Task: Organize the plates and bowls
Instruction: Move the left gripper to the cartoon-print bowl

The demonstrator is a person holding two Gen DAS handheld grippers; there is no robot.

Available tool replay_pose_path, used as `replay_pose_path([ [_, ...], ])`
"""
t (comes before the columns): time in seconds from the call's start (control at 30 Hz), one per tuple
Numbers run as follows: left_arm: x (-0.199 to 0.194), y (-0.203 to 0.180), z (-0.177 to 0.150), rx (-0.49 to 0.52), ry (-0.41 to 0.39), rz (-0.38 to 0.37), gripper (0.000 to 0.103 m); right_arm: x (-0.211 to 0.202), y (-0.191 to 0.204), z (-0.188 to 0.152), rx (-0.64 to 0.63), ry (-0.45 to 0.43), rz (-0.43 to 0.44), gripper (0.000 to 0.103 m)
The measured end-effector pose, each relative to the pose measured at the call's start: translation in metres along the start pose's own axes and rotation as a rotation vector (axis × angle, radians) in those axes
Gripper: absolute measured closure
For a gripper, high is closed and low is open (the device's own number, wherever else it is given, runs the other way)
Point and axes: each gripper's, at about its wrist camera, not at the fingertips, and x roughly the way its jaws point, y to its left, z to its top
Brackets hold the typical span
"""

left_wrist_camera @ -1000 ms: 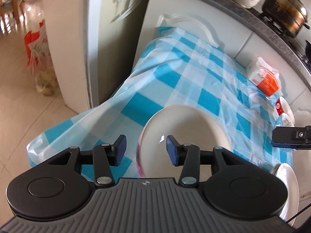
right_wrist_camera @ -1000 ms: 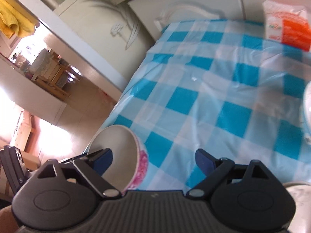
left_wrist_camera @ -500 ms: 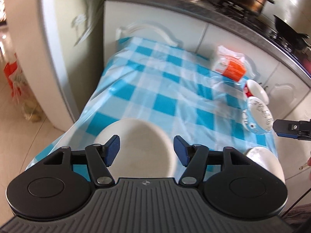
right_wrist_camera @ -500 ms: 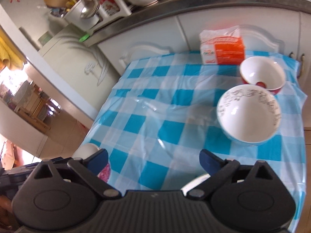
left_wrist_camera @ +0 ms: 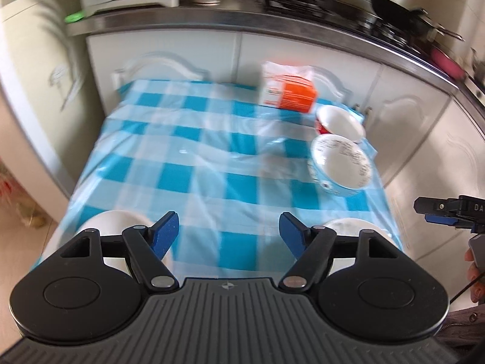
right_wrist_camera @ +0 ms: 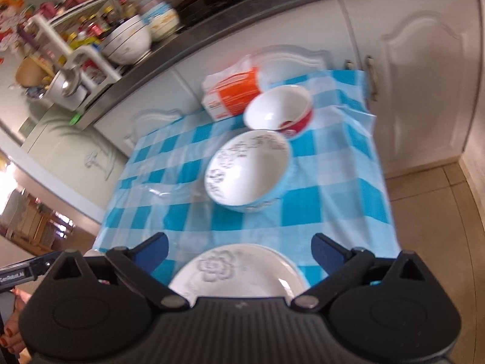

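While both the left gripper (left_wrist_camera: 229, 233) and right gripper (right_wrist_camera: 239, 250) held their jaws wide and empty, a flowered plate (right_wrist_camera: 239, 273) lay at lower centre on the checked desk (right_wrist_camera: 321, 200).

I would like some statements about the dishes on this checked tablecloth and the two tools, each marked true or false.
1. Both the left tool and the right tool are open and hold nothing. True.
2. The red bowl is stacked inside the blue bowl. False: they stand side by side on the tablecloth.
3. An orange and white packet lies behind the red bowl. True.
4. The flower plate lies at the far end of the table. False: it is at the near edge, just below the right tool.
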Motion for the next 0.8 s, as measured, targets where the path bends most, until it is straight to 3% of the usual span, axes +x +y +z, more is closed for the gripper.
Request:
replay_pose_path([
  [0.17,0.004,-0.044,0.003,0.075,0.012,-0.045,0.006,-0.023,-0.039,-0.011,0.066,-0.02,-0.062,0.003],
  [0.43,0.02,-0.101,0.006,0.166,0.044,-0.12,0.005,-0.06,-0.098,-0.027,0.177,-0.072,-0.163,0.003],
  [0.57,0.031,-0.122,0.007,0.191,0.059,-0.137,0.004,-0.074,-0.115,-0.031,0.171,-0.107,-0.231,0.002],
  [0.8,0.044,-0.154,0.014,0.177,0.069,-0.151,0.003,-0.084,-0.144,-0.025,0.155,-0.079,-0.31,0.001],
])
